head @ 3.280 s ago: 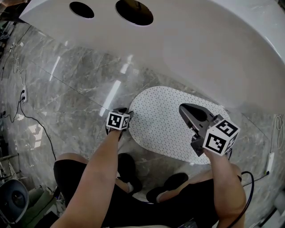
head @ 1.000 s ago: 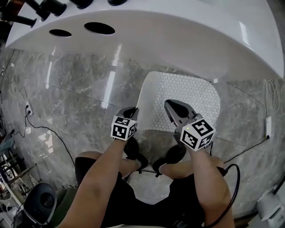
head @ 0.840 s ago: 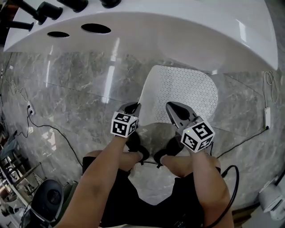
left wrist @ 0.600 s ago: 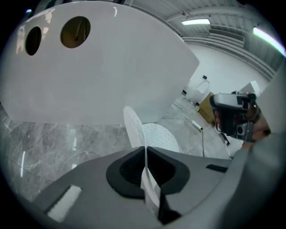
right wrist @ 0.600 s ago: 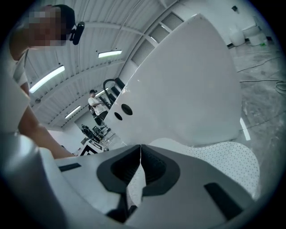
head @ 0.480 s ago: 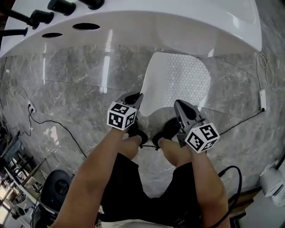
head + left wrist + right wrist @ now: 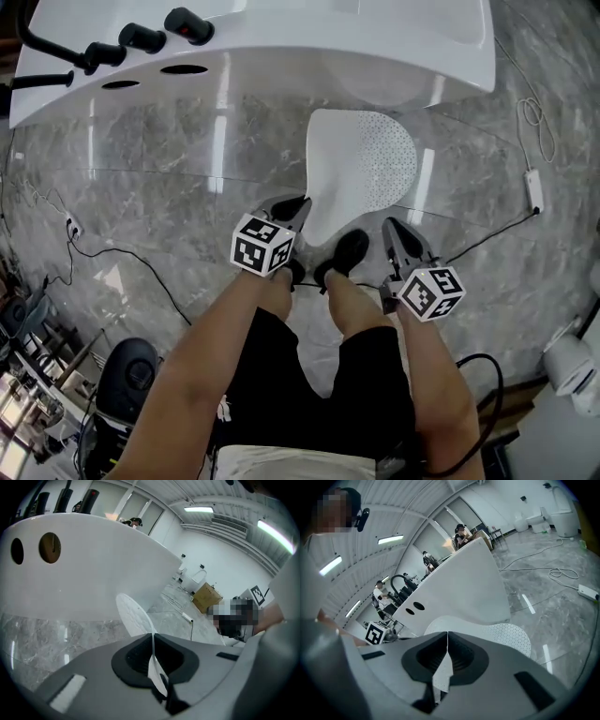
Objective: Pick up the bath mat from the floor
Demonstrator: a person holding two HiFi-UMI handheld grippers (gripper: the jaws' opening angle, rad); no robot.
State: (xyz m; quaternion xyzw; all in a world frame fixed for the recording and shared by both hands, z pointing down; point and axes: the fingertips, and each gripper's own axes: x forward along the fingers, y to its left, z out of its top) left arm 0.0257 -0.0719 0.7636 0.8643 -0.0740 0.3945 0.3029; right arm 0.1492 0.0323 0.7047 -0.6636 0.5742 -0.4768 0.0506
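The white dotted bath mat (image 7: pixel 364 169) hangs with its near edge raised and its far end toward the white bathtub (image 7: pixel 281 47). My left gripper (image 7: pixel 296 210) is shut on the mat's near left edge. The right gripper (image 7: pixel 395 231) is shut on the near right edge. In the left gripper view a thin strip of mat (image 7: pixel 153 660) is pinched between the closed jaws of the left gripper (image 7: pixel 152 637), and the mat (image 7: pixel 132 616) trails away toward the tub. The right gripper view shows the right gripper (image 7: pixel 447 637) clamping a mat corner (image 7: pixel 442 670), the sheet (image 7: pixel 492 634) spreading beyond.
Grey marble floor (image 7: pixel 159 206) all around. Black tap handles (image 7: pixel 141 37) stand on the tub's rim. The person's black shoes (image 7: pixel 342 255) are just under the grippers. Cables and a power strip (image 7: pixel 535 187) lie at right, a black round device (image 7: pixel 127 375) at lower left. A cardboard box (image 7: pixel 206 597) stands far off.
Both grippers have risen and drawn back toward the person's body with the mat's near edge. The mat has come up off the floor and the view has pulled higher.
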